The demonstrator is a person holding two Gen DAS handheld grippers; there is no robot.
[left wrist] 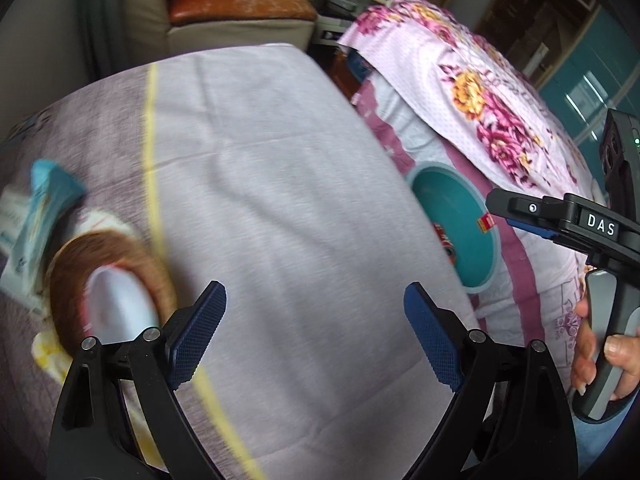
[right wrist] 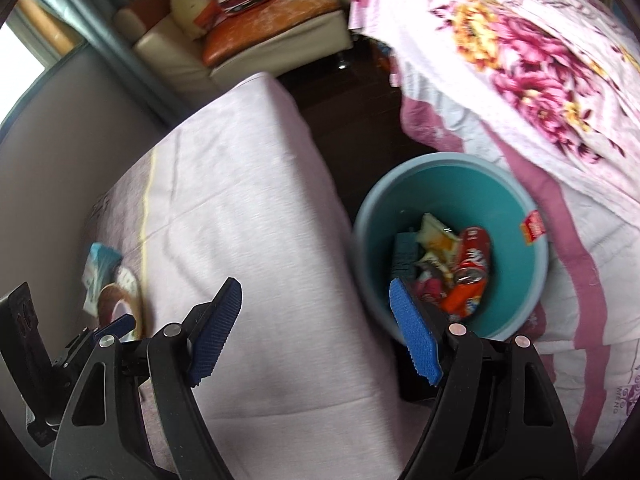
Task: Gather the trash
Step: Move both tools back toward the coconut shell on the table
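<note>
While both tools hang empty over the cloth-covered surface (left wrist: 280,168), the step in hand looks like going after the next piece of trash. The left tool (left wrist: 316,332) has its jaws spread wide with nothing between them, and the right tool (right wrist: 316,332) is likewise released and empty, its near pad over the rim of the teal bin (right wrist: 364,224). To do this well, the left tool, being nearer, should probably swing toward the far-left edge of the surface, come down steeply and close across the narrow side of the target rather than its length. There lies a tape roll (left wrist: 108,292), flat, its hole facing up, so it has no real long axis. Touching it on the far side is a light-blue packet (left wrist: 40,216), blurred; its long axis seems to run away from the camera, tilted up toward the right. Beyond the surface's right edge, the bin stands on the floor beside the floral bed (right wrist: 520,60), a red can (right wrist: 474,256) and wrappers already inside.
</note>
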